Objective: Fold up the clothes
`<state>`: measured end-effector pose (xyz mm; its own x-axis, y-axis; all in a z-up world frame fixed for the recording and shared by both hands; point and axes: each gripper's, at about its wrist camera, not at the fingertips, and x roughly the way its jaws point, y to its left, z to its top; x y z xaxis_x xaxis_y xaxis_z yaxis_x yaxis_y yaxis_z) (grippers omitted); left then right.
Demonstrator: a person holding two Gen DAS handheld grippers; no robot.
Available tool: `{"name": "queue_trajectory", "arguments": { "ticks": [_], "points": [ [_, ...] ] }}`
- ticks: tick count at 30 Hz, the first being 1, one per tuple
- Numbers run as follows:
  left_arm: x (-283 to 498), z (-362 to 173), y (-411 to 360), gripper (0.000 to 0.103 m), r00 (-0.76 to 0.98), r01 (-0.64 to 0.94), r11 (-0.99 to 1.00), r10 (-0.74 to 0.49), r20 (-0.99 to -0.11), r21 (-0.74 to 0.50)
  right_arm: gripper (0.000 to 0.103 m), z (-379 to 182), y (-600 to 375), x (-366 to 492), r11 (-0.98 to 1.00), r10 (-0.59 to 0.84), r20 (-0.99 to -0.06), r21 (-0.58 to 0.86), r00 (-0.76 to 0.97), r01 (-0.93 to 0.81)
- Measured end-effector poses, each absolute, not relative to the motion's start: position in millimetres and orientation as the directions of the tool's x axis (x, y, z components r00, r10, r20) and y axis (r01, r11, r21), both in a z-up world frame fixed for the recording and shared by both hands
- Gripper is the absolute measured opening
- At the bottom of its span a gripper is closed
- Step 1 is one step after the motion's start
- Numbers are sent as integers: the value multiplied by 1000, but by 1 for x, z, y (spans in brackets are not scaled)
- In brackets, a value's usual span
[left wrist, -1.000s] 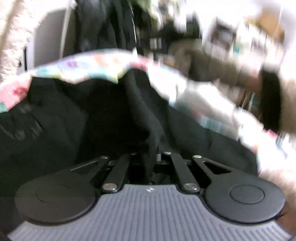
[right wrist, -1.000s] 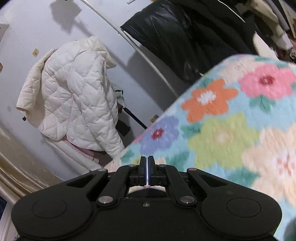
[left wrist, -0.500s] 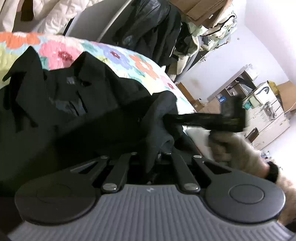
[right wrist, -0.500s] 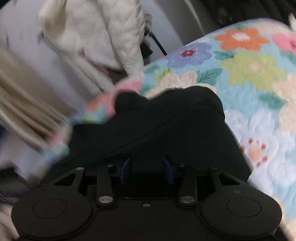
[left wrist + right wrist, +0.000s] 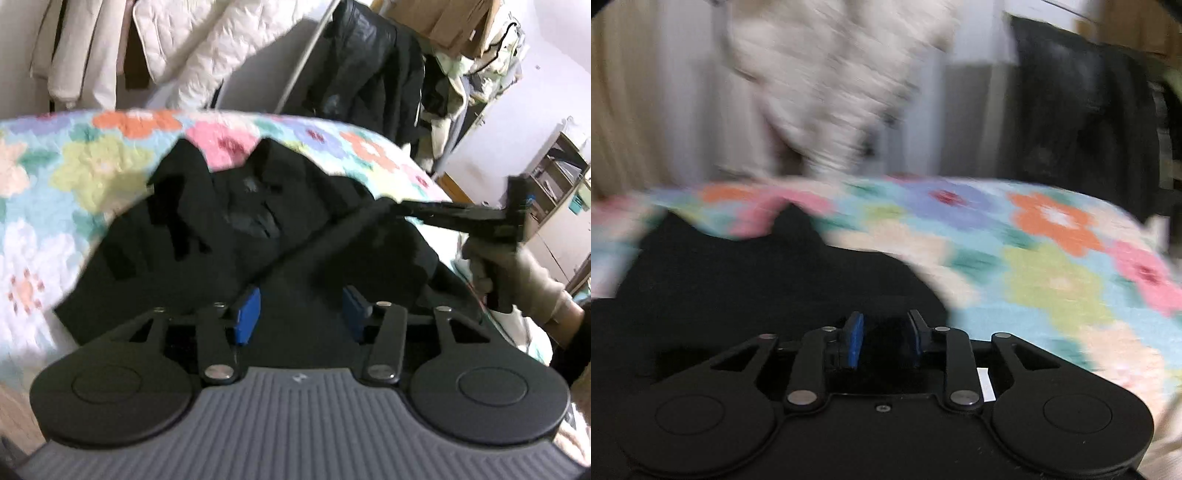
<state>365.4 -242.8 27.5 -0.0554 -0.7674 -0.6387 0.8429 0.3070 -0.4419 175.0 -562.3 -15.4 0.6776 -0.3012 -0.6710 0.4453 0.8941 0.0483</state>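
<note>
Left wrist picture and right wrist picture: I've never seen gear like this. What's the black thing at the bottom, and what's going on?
It isn't a robot. A person holds a hand-operated claw in each hand, and each claw carries a wide-angle camera looking along its two blue-padded fingers. One picture looks over the left claw, the other over the right claw. A black garment lies on a flowered quilt. The left claw is open and holds nothing. The right claw, gripped by a gloved hand, appears to pinch a fold of the garment.
</note>
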Motion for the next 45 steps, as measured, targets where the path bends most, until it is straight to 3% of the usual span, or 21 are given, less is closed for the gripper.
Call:
{"name": "queue_trajectory", "arguments": {
  "ticks": [3,6,7,9,11,14,16,22,26,33,37,40,42,45],
  "points": [
    [356,21,-230,59,-36,859,320,-742,-669,-401,45,-19,-530,175,927,-172,-696,124,697,353],
    [346,17,-218,81,-8,888,308,-731,-682,-342,45,-42,-513,186,929,-23,-757,224,653,293],
    [344,16,-210,84,18,897,317,-723,-691,-309,45,-52,-509,192,933,-5,-785,219,619,285],
    [343,10,-209,84,73,907,343,-698,-712,-244,40,-73,-502,204,965,-95,-829,60,550,257],
    [343,5,-208,84,124,907,376,-671,-731,-191,40,-89,-515,210,954,-238,-805,-90,543,284],
    [346,3,-201,84,139,890,410,-663,-736,-201,27,-88,-560,209,881,-380,-769,-130,515,456],
    [347,3,-196,84,134,882,418,-665,-735,-218,23,-78,-577,199,840,-373,-764,-38,526,541],
    [327,5,-183,84,173,871,450,-657,-734,-197,39,-36,-541,129,847,-238,-734,164,636,506],
    [310,14,-172,84,356,818,573,-559,-749,-39,40,0,-520,66,837,-173,-737,240,653,492],
    [273,76,-117,84,617,724,669,-516,-594,172,51,75,-490,-47,848,-132,-763,243,633,470],
    [248,109,-82,84,701,680,676,-487,-520,283,51,88,-482,-88,868,-98,-792,229,603,441],
    [229,129,-62,88,763,637,638,-439,-474,433,51,97,-478,-129,853,-89,-805,242,586,462],
    [219,141,-52,92,792,607,618,-415,-448,500,51,100,-469,-155,854,-69,-820,246,568,458],
    [208,150,-44,95,769,631,613,-411,-490,476,51,100,-451,-191,867,-30,-847,242,530,436]
  ]
}}
